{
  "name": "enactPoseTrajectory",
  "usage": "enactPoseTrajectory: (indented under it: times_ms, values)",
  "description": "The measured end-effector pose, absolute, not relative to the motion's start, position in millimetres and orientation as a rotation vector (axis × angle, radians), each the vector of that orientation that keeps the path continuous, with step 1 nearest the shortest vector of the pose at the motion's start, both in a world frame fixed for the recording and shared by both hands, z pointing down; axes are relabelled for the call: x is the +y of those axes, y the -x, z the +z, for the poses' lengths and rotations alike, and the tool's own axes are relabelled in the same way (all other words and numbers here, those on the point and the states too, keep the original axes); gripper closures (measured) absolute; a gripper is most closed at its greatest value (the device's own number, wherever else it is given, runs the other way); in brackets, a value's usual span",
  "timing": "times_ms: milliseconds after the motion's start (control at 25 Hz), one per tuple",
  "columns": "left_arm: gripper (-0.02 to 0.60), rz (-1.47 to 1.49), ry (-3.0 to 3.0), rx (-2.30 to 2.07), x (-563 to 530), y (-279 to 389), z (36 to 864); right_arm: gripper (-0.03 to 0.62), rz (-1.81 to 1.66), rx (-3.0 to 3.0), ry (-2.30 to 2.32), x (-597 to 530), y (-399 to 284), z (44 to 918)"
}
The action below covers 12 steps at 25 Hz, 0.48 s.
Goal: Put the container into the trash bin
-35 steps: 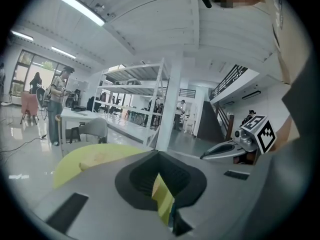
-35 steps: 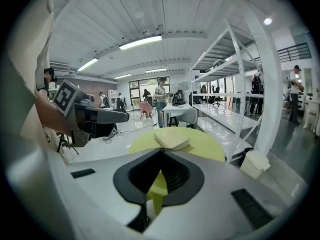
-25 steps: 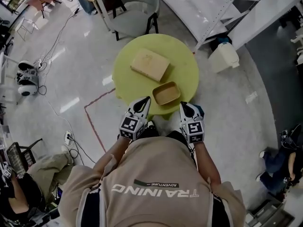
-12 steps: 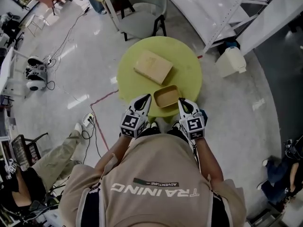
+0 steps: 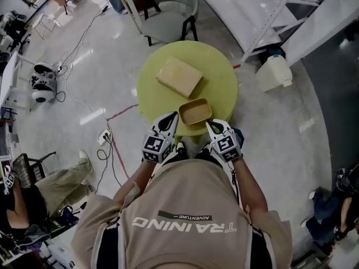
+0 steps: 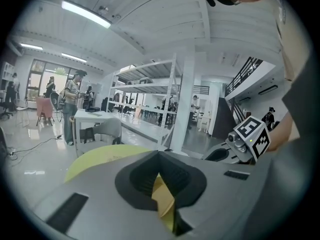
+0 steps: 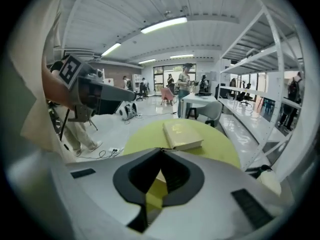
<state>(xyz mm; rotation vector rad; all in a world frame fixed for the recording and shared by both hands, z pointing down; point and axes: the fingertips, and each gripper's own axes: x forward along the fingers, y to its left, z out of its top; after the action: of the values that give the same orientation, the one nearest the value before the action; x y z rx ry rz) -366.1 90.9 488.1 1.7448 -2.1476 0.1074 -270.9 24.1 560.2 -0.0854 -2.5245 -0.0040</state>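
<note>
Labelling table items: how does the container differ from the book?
The container is an open tray with a rim; the book is a closed slab. The container sits at the table's near edge; the book lies nearer the middle and looks larger. Both are tan.

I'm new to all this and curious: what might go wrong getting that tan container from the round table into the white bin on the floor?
1. The container lies close to the near edge of the table; a bump from the right gripper, whose fingers are shut, could knock it off.
2. The bin stands on the floor apart from the table, so a loose hold might drop the container on the way.
</note>
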Motion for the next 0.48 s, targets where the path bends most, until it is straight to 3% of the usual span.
enactPoseTrajectory:
  times_ms: [480]
  values:
    - [0.58,0.038,-1.529,-2.229,121,379,516,0.594,-0.429,-2.202,0.52,48,306,648]
